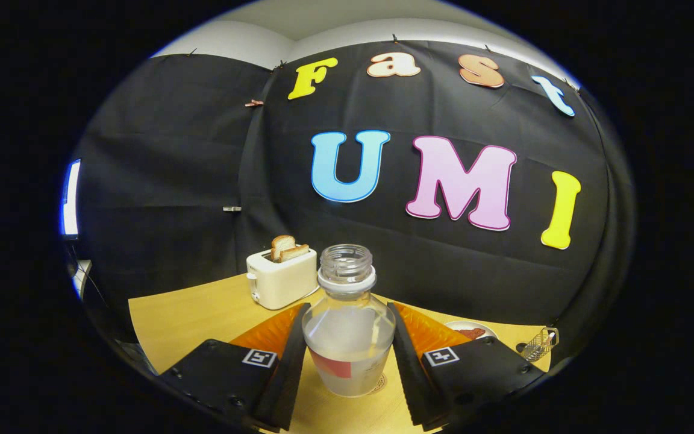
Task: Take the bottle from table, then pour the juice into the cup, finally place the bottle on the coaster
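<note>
My wooden table (202,319) sits against the booth's black cloth wall. A white toaster (282,278) with bread slices (288,247) stands beyond my fingers; a plate (470,330) and wire basket (538,345) are off right. My gripper (347,355) pinches the uncapped bottle (348,325), upright between both fingers.

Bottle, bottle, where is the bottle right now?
In the gripper view the bottle stands upright with no cap on the wooden table, right between the gripper's two fingers. The toaster sits beyond it, off to the left.
</note>
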### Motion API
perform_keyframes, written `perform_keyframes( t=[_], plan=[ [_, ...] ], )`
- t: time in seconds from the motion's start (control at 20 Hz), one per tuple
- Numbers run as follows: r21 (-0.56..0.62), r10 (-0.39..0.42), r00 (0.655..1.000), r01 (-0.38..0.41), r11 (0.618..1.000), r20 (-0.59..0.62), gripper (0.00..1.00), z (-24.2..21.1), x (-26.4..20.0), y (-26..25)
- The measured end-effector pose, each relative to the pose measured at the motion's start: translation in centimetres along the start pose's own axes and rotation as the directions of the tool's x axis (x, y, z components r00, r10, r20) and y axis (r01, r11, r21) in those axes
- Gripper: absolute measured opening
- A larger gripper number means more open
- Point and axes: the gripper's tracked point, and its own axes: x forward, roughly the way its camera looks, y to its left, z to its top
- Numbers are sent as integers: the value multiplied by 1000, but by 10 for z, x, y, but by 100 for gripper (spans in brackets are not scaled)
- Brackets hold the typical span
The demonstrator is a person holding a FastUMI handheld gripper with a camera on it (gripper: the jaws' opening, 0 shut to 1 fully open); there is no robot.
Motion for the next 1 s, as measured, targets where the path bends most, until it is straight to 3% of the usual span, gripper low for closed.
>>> perform_keyframes(
  t=[1.0],
  plan=[
    [69,-61,994,67,995,-90,74,-124,99,-38]
  ],
)
